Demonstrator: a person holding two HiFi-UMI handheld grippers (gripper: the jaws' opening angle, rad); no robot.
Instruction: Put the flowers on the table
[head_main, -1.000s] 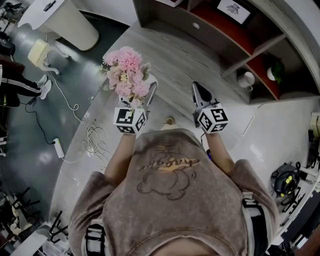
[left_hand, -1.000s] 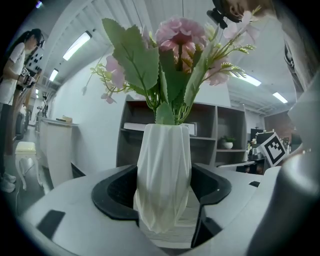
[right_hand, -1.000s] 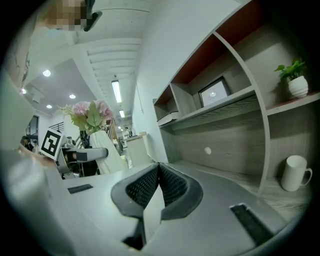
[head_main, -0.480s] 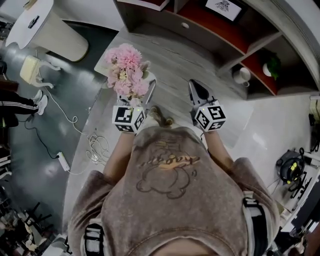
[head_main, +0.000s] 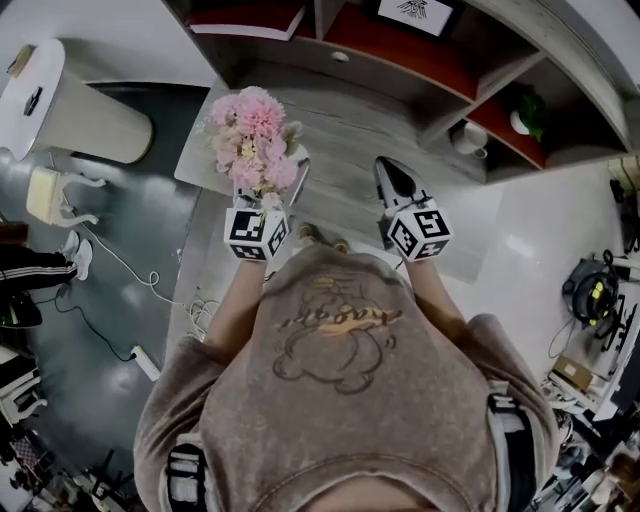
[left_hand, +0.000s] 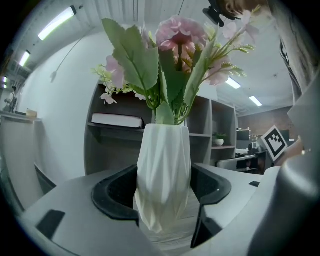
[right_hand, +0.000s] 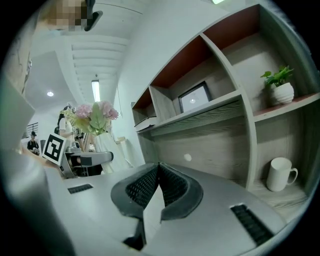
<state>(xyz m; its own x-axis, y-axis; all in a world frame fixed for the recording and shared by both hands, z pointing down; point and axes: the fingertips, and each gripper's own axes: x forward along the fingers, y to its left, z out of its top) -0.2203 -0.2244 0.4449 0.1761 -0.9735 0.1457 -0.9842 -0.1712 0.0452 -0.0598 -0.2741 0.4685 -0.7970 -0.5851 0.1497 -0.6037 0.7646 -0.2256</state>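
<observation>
Left gripper (head_main: 272, 180): fingers (left_hand: 117, 192) pinching a white faceted vase (left_hand: 164, 175) on both sides, low on its body, vase upright. Pink flowers (head_main: 255, 140) and green leaves stand up out of its mouth. In the head view the bunch sits over the left end of the grey wood worktop (head_main: 345, 120), near its front edge. Wood grain shows under the vase base in the left gripper view; whether the base touches it, cannot tell. Right gripper (head_main: 392, 178): fingers pressed together, holding nothing, over the middle of the worktop near the front edge, level with my left gripper and well apart from it. Shelves run along the back edge of the worktop. A white mug (right_hand: 281, 174) stands in the low right bay, a small potted plant (right_hand: 280, 85) on the shelf above it, a framed picture (right_hand: 195, 97) to their left. A book (left_hand: 116, 120) lies flat on the left shelf.
</observation>
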